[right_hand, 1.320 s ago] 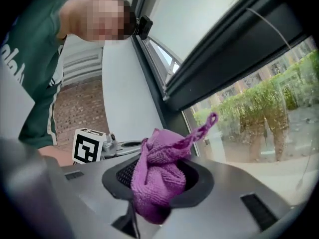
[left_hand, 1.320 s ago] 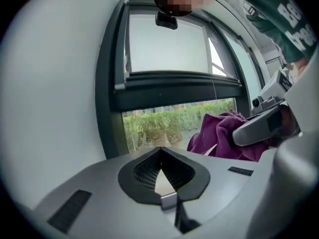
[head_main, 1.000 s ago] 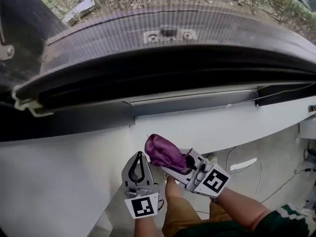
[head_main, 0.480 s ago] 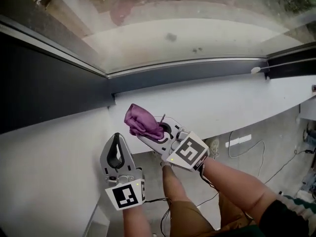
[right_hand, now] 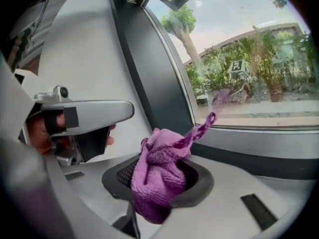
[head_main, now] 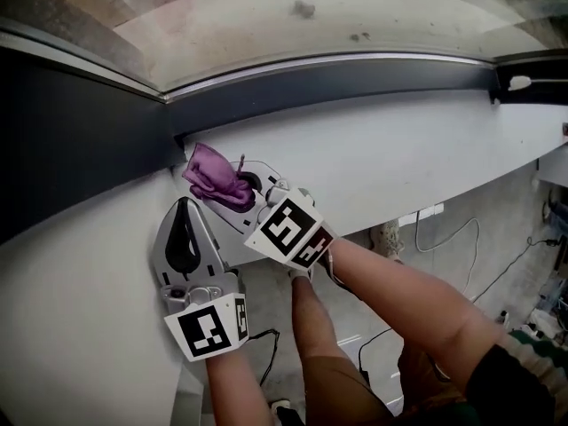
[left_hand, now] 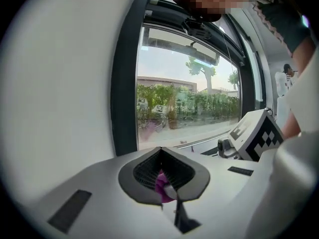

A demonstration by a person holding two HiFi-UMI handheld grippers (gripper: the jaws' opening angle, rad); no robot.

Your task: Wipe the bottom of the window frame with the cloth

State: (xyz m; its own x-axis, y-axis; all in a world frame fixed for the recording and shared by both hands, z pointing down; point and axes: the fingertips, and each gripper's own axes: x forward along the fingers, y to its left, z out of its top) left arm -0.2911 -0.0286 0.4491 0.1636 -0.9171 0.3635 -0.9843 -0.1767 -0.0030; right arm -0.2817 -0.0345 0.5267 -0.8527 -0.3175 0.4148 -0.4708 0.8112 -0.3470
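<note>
A crumpled purple cloth is pinched in my right gripper, which is shut on it. The cloth sits just under the dark grey bottom rail of the window frame, near its left corner, against the white wall. In the right gripper view the cloth bulges out of the jaws, one corner sticking up in front of the rail. My left gripper is shut, just below and left of the cloth. In its own view the left gripper shows a purple speck in the hollow between its jaws.
White wall runs below the frame. A dark upright frame post stands at the window's left. A small white fitting sits at the rail's right end. Cables lie on the floor beside the person's legs.
Both grippers have moved left and up toward the frame's left corner, the cloth still in the right one. The head view has tilted down, so the bottom rail shows closer.
</note>
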